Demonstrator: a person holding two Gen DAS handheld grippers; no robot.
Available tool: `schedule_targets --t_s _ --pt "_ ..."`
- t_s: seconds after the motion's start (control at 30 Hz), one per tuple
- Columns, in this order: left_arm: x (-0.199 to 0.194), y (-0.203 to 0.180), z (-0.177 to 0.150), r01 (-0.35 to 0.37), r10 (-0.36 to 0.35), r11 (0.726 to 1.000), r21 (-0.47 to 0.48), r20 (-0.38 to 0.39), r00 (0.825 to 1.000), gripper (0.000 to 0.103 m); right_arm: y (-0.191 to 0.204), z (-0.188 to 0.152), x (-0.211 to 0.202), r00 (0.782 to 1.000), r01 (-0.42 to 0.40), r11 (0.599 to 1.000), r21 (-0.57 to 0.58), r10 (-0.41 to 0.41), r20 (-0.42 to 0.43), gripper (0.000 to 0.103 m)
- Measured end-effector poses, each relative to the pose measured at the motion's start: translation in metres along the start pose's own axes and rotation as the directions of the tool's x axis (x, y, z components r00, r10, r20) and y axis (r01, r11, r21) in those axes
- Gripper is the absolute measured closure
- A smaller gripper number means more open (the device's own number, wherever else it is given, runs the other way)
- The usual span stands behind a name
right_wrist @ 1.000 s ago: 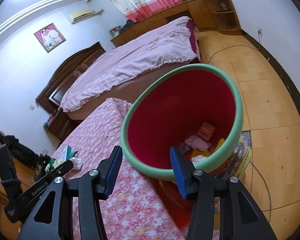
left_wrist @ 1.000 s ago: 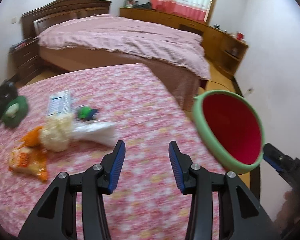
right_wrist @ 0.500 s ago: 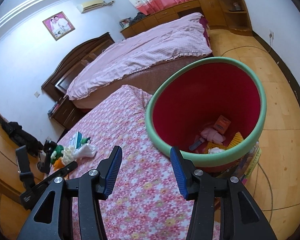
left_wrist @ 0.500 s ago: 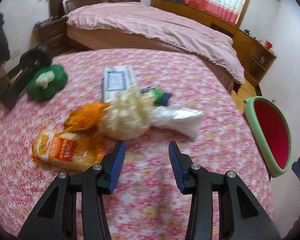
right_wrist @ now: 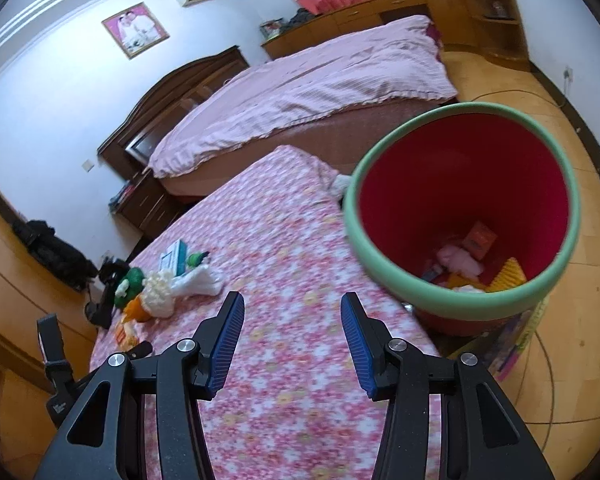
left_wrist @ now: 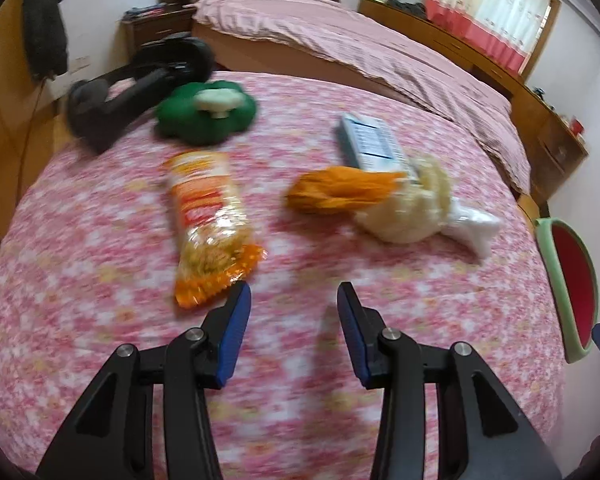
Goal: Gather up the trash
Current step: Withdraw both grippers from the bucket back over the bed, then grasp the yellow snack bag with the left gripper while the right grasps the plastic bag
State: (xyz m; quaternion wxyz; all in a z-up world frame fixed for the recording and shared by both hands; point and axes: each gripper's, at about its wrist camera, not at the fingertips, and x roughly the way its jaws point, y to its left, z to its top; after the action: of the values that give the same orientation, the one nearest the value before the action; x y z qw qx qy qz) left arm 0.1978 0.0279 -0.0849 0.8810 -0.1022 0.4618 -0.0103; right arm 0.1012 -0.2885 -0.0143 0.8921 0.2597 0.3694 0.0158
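Observation:
An orange snack wrapper (left_wrist: pixel 210 224) lies on the pink flowered tablecloth (left_wrist: pixel 100 280), just beyond my left gripper (left_wrist: pixel 292 308), which is open and holds nothing. Farther right lie an orange crumpled bag (left_wrist: pixel 340 192), a cream bundle (left_wrist: pixel 412 216) with a white plastic tail (left_wrist: pixel 474 230), and a blue-and-white box (left_wrist: pixel 374 142). The red bin with a green rim (right_wrist: pixel 464 216) stands off the table's right edge, with several pieces of trash inside. My right gripper (right_wrist: pixel 292 328) hovers open and holds nothing over the cloth, left of the bin. The same trash pile (right_wrist: pixel 164 292) shows far left there.
A green plush toy (left_wrist: pixel 206 114) and a black device (left_wrist: pixel 136 88) sit at the table's far left. A bed with a pink cover (right_wrist: pixel 308 84) stands behind the table. Wooden cabinets (left_wrist: pixel 480 56) line the wall. A cable (right_wrist: pixel 548 364) runs across the wooden floor by the bin.
My left gripper swung left and down toward the trash pile; the wrapper is now just ahead of its fingers. The right gripper drifted so the bin slid rightward in view. Both jaws kept their width.

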Motion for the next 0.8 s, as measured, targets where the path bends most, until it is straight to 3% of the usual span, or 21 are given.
schedule_targets --t_s 0.37,0.47,0.6,0.8 --pt "-0.014 0.058 0.006 -0.063 0.067 0.992 -0.105 0.029 0.997 0.058 0.026 -0.005 0.025 0.998 -0.023 0.998 -0.057 0.019 -0.062 0.051" --pt "-0.019 0.061 0.013 -0.053 0.058 0.994 -0.091 0.050 0.997 0.058 0.034 -0.005 0.031 0.997 -0.027 0.997 -0.078 0.021 -0.079 0.051" --pt "-0.015 0.056 0.024 -0.049 0.053 0.996 -0.069 0.071 0.996 0.045 0.047 -0.003 0.042 0.995 -0.034 0.993 -0.115 0.023 -0.099 0.051" --pt "0.009 0.043 0.041 -0.089 0.089 0.996 0.002 0.043 0.995 0.045 0.071 -0.002 0.067 0.989 -0.047 0.981 -0.186 0.019 -0.147 0.051"
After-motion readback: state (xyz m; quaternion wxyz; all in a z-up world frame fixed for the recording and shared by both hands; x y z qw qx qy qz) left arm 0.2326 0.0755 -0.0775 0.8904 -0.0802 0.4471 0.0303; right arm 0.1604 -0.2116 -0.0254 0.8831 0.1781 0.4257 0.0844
